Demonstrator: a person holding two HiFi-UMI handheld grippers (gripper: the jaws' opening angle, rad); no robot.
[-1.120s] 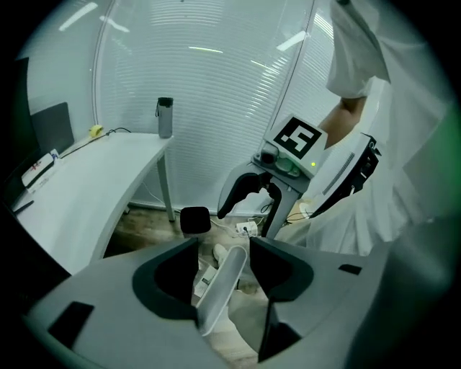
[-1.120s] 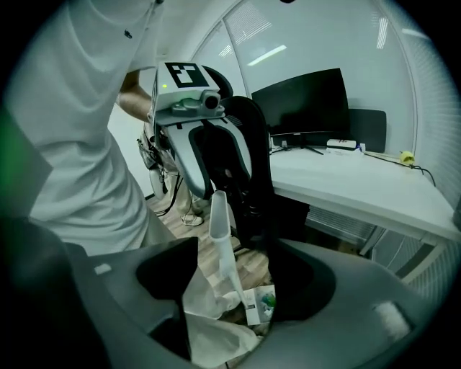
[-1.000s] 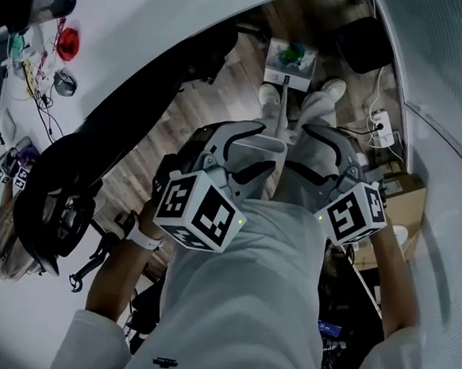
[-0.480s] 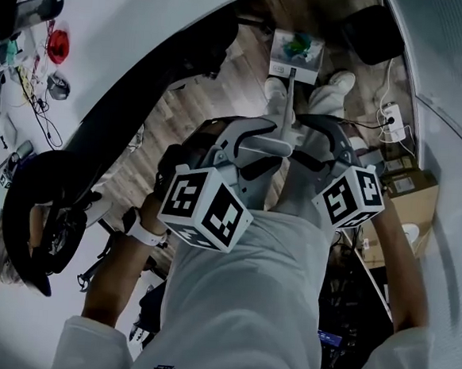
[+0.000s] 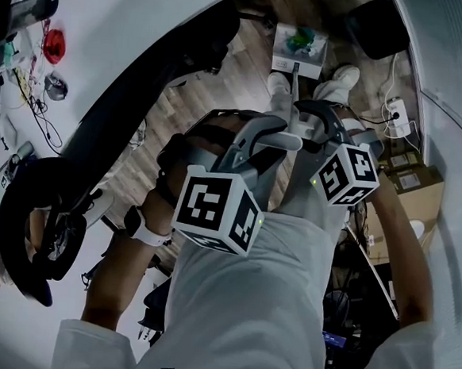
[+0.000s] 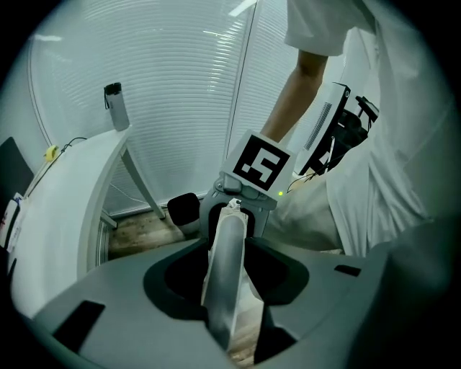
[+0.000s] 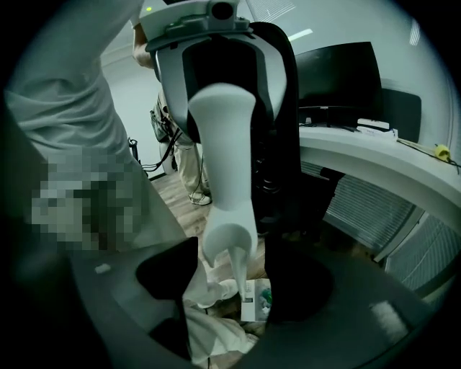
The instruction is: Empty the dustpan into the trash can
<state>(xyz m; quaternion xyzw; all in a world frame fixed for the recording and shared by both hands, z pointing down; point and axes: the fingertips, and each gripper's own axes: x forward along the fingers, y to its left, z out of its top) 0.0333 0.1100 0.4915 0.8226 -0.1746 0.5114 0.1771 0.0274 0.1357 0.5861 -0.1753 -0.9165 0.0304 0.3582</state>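
A white dustpan (image 5: 299, 48) with green scraps in it stands on the wood floor by my feet. Its long pale handle (image 5: 287, 104) rises to a wide grip (image 5: 280, 141). My left gripper (image 5: 258, 142) straddles that grip (image 6: 227, 259). Its jaws are closing, and a gap still shows on one side. My right gripper (image 5: 309, 118) faces it from the other side, and the narrowing part of the handle (image 7: 225, 209) hangs between its wide open jaws without touching. The dustpan (image 7: 261, 299) shows below them. A dark round bin (image 5: 377, 28) sits on the floor at the upper right.
A curved white desk (image 5: 138, 45) runs along the left, with a black office chair (image 5: 64, 182) beside it. A power strip (image 5: 396, 113) and cardboard boxes (image 5: 410, 182) lie to the right. Slatted blinds (image 6: 180, 86) fill the background in the left gripper view.
Both grippers have sunk towards the handle's grip, the right one further. The left gripper has rolled and its jaws have narrowed around the grip.
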